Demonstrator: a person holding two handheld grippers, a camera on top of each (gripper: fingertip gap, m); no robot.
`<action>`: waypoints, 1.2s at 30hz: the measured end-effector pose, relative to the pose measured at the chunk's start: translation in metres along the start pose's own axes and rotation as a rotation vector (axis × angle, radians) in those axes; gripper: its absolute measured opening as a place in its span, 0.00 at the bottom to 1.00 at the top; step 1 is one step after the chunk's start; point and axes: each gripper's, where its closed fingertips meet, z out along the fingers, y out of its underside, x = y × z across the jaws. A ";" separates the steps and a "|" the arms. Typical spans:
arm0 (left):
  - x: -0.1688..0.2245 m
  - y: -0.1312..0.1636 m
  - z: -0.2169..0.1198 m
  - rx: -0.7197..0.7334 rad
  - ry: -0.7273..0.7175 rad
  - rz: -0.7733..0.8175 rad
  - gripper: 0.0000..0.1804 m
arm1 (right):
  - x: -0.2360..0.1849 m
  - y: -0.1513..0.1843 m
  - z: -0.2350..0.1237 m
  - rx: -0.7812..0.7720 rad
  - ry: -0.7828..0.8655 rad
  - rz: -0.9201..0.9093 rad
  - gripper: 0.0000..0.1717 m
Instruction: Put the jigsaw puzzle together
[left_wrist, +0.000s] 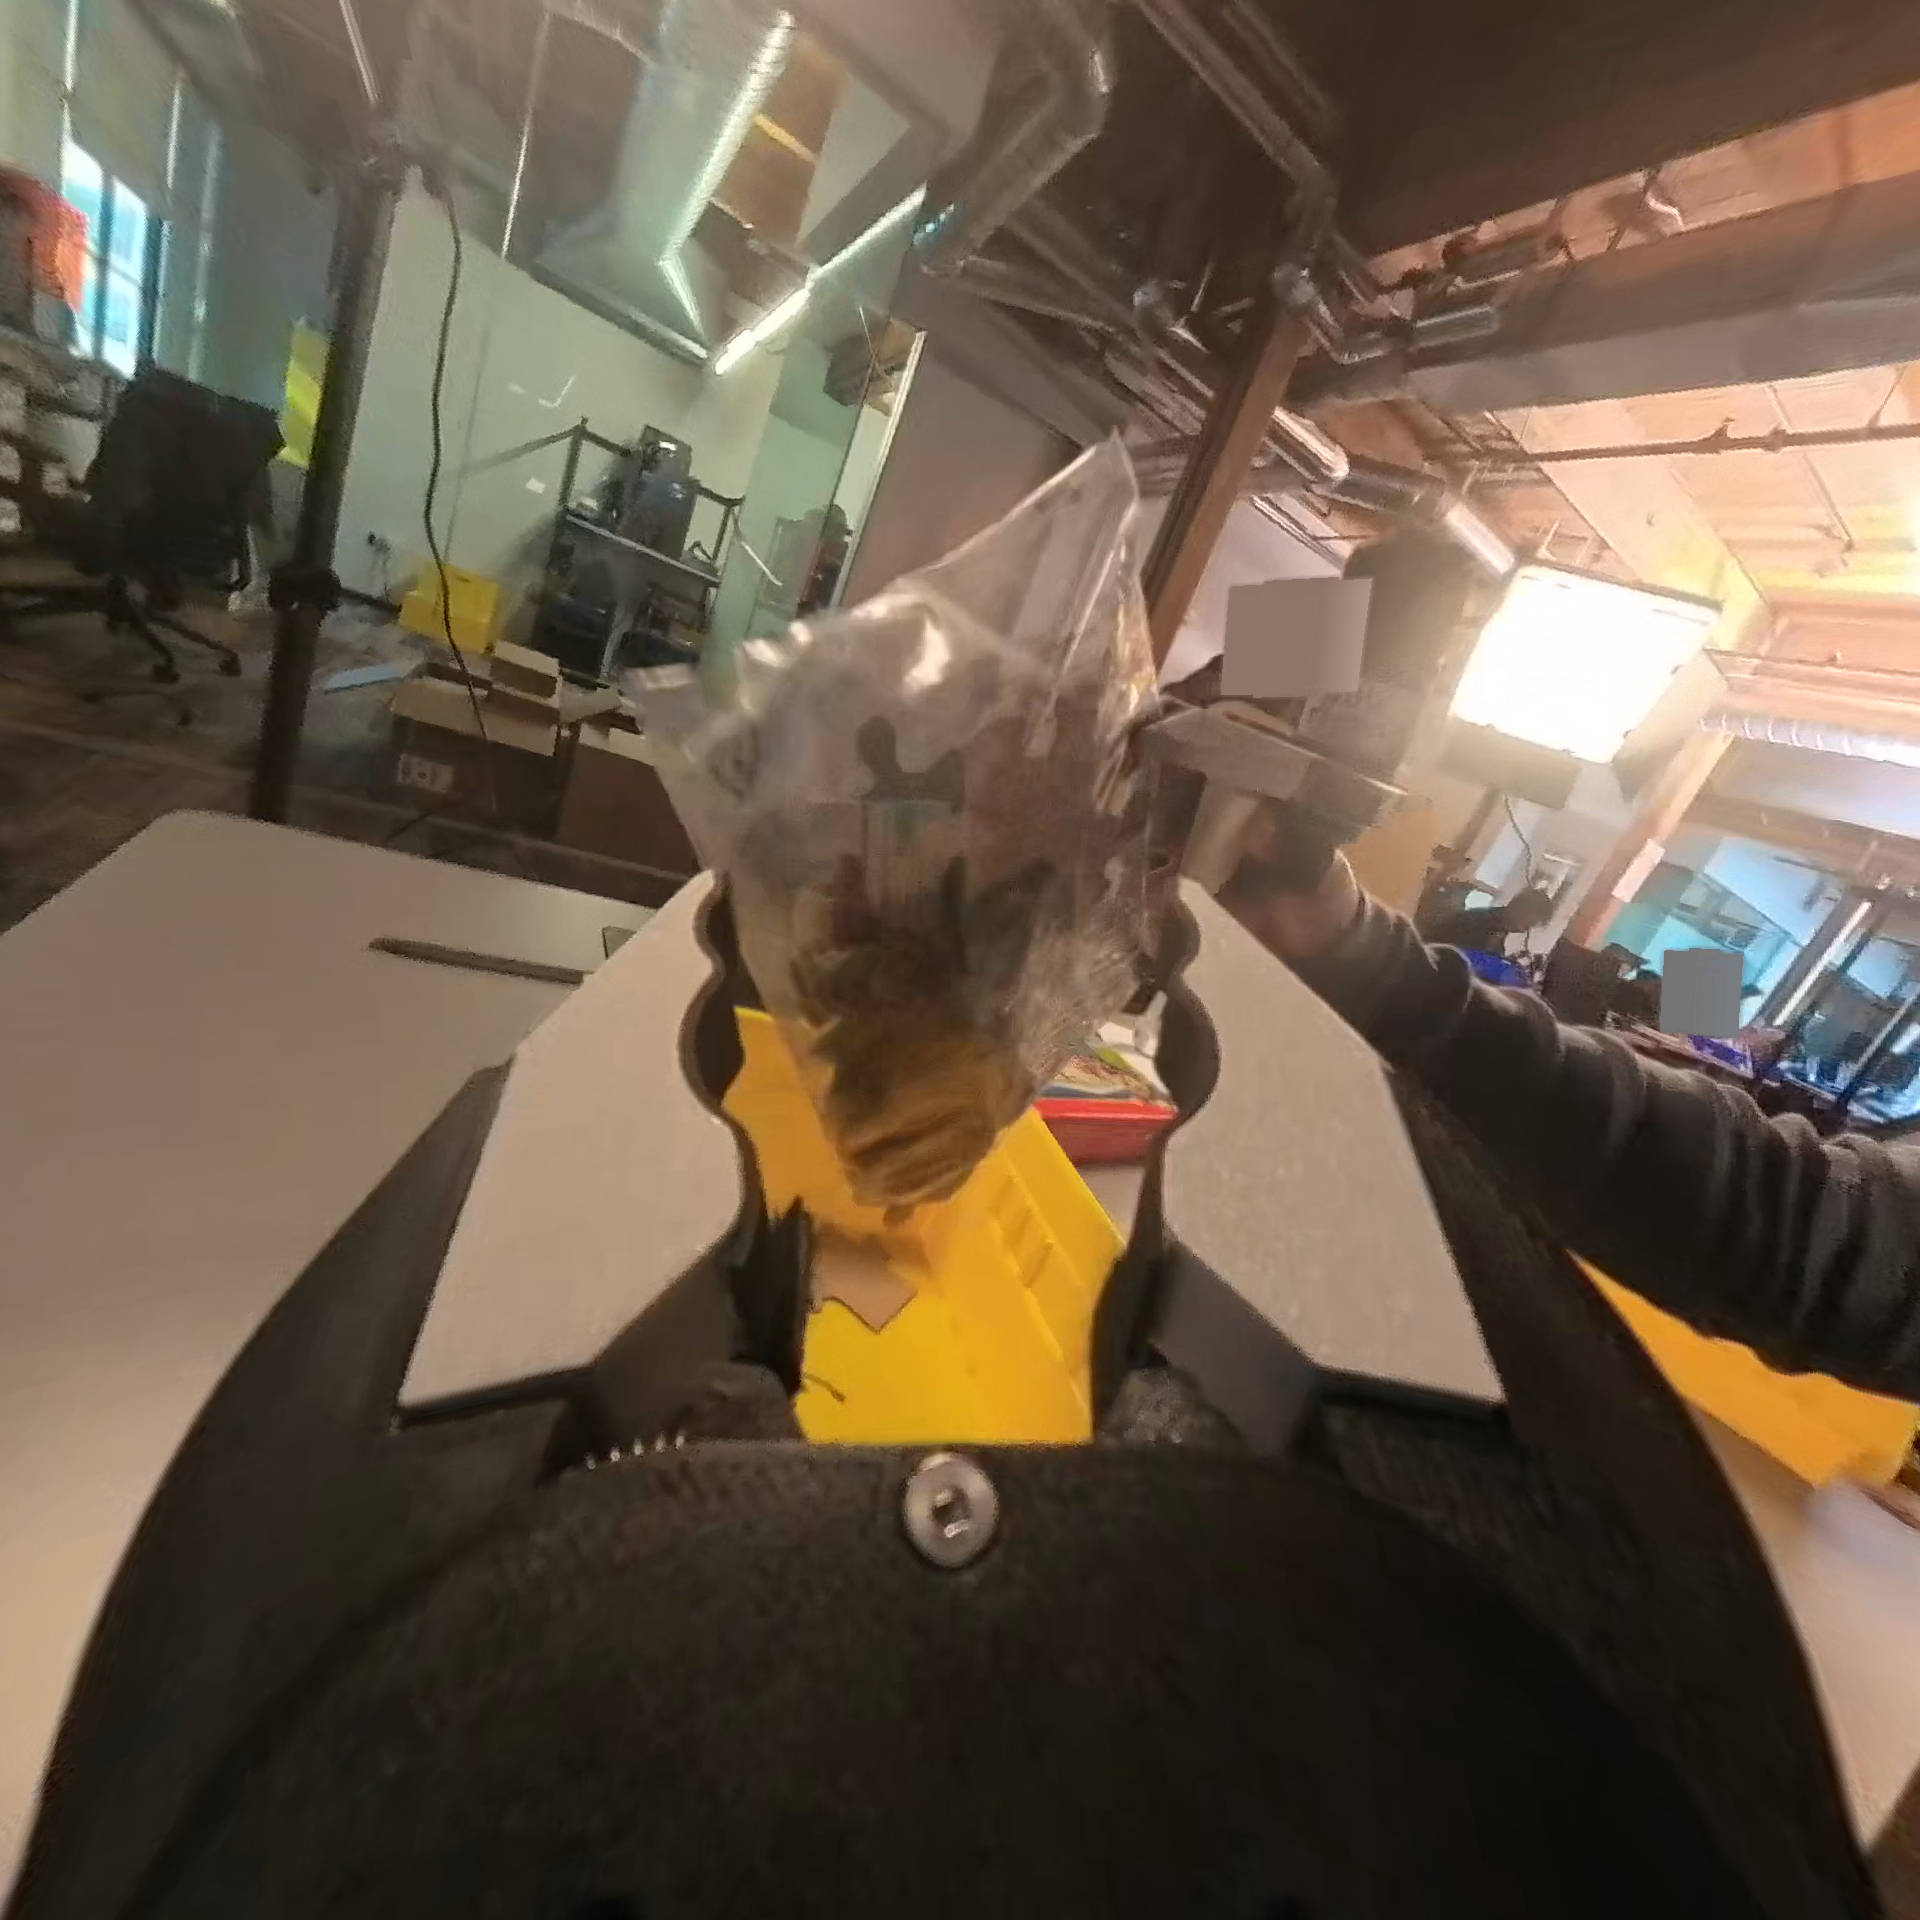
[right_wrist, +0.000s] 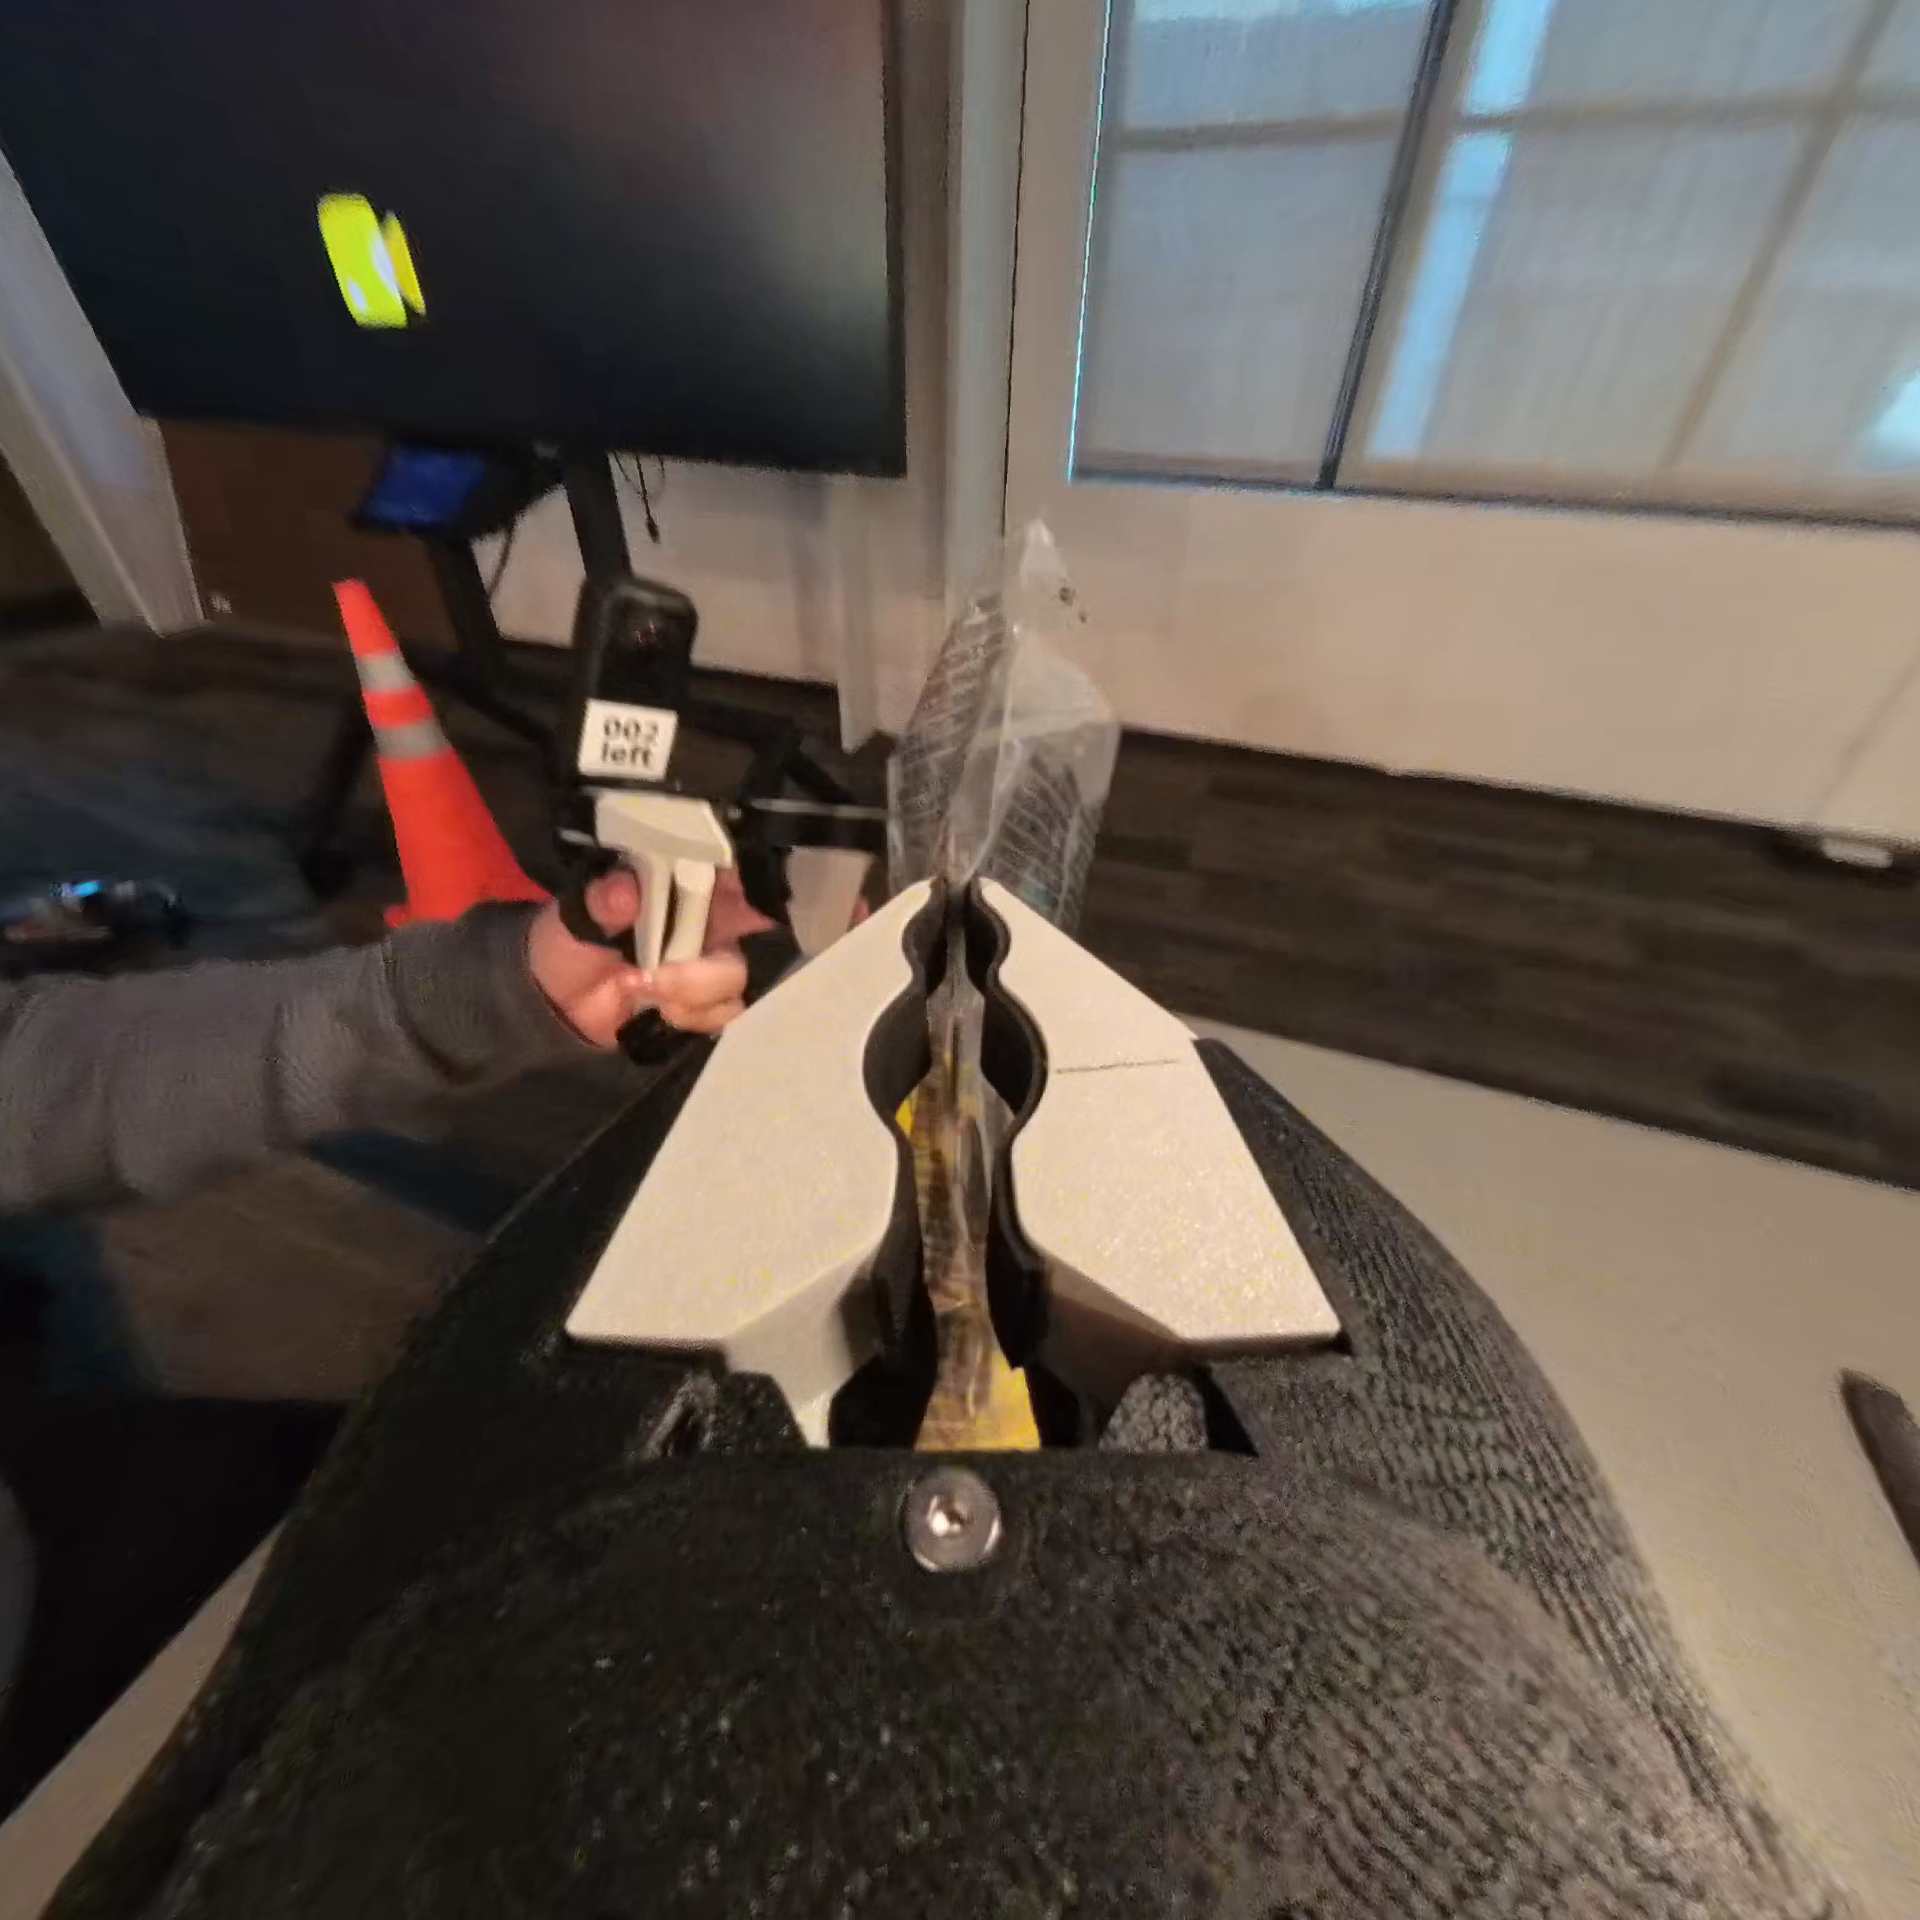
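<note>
1. Left gripper (left_wrist: 951, 925): jaws spread wide, clear plastic bag (left_wrist: 935, 831) of puzzle-like pieces hanging between the pads, no pad pressing on it.
2. Right gripper (right_wrist: 958, 894): jaws closed tight on the clear plastic bag (right_wrist: 997, 758), film pinched between the black pads (right_wrist: 930, 935), bag top standing above the fingertips.
3. Below the bag: yellow bin (left_wrist: 966, 1278) on the pale worktop (left_wrist: 208, 1039), red box (left_wrist: 1112, 1117) just beyond.
4. Background: orange traffic cone (right_wrist: 416, 769), dark screen (right_wrist: 468, 208).
</note>
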 end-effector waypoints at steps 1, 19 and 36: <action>0.001 0.005 -0.001 -0.017 -0.005 -0.005 0.45 | -0.001 -0.003 -0.001 0.039 0.011 -0.003 0.00; 0.034 0.045 0.046 0.117 0.203 -0.349 0.38 | -0.008 -0.113 0.006 0.407 -0.105 0.176 0.00; 0.039 0.046 0.028 0.002 0.412 -0.460 0.04 | 0.022 -0.089 -0.005 0.446 0.027 0.200 0.00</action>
